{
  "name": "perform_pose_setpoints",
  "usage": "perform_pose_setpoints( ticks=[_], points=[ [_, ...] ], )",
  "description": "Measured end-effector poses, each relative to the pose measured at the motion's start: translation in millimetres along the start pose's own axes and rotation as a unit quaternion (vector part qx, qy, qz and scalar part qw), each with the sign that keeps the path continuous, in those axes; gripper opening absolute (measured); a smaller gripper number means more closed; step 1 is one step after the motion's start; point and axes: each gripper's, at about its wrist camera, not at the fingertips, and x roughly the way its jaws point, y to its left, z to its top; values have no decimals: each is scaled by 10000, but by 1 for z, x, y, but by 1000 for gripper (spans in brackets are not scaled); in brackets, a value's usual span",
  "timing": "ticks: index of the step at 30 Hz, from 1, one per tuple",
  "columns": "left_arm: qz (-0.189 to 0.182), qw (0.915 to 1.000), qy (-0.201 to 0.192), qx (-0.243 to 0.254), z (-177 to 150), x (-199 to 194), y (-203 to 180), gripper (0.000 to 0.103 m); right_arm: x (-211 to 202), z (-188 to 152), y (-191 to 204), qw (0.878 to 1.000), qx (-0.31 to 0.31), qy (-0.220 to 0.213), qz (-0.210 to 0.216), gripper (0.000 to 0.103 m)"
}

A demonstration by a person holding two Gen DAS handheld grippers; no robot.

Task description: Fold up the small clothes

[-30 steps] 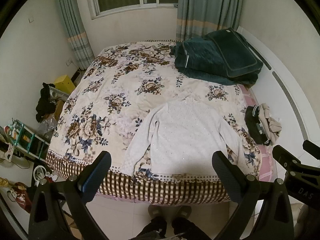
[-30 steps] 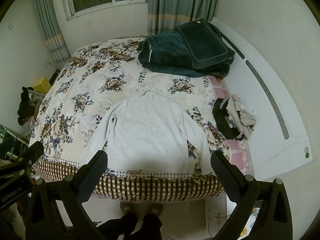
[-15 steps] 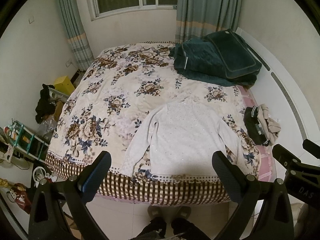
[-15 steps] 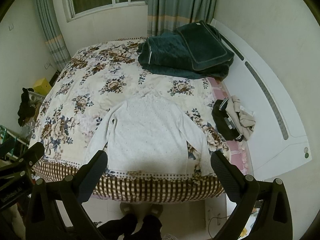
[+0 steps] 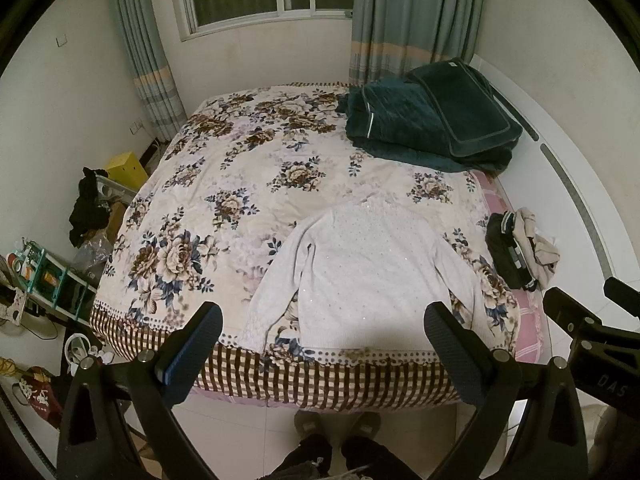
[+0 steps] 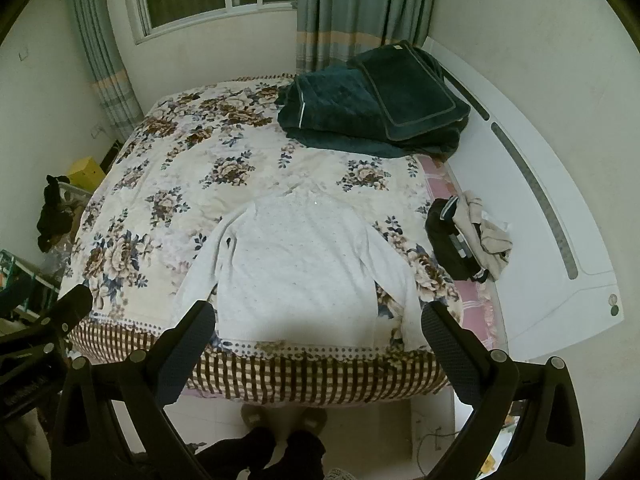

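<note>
A white long-sleeved sweater (image 5: 360, 280) lies flat on the floral bedspread (image 5: 224, 200) near the bed's front edge, sleeves down along its sides; it also shows in the right wrist view (image 6: 304, 272). My left gripper (image 5: 324, 344) is open and empty, held high above the bed's front edge. My right gripper (image 6: 320, 340) is open and empty at the same height. Each gripper shows at the edge of the other's view.
A dark green folded blanket (image 5: 432, 120) lies at the bed's far right. A small pile of dark and beige clothes (image 5: 520, 248) sits at the right edge by the white headboard (image 5: 580, 200). Cluttered shelves (image 5: 44, 280) stand left. The person's feet (image 5: 336, 428) are below.
Both views have shifted slightly, as if the grippers pulled back and up a little. The sweater has not moved and both grippers stay open.
</note>
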Motion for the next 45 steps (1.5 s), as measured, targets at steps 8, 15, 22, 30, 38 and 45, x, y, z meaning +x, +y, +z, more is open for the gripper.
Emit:
perform_pose_setpoints(
  ticks=[8,15,22,30,38,45],
  points=[
    [-2,10000,-12,-6,-2,0,0,103,1,-3,0,10000,2,-3,0,103],
    [-65,10000,4,4,-2,3,0,103,-6,0,2,10000,68,3,-12,103],
    [91,9996,-256,115,6,62,16,103,33,15,-15,9981,585,163,29,103],
    [414,9986,-104,315,7,207,4,103,211,-26,-156,9656,2294,968,-742,103],
    [1332,9868,798,463,-32,381,-28,103,433,-149,-342,8835,4202,1997,-538,81],
    [1733,9711,1516,623,-78,496,-57,103,580,-193,-343,9041,3275,2706,-468,81]
  ],
)
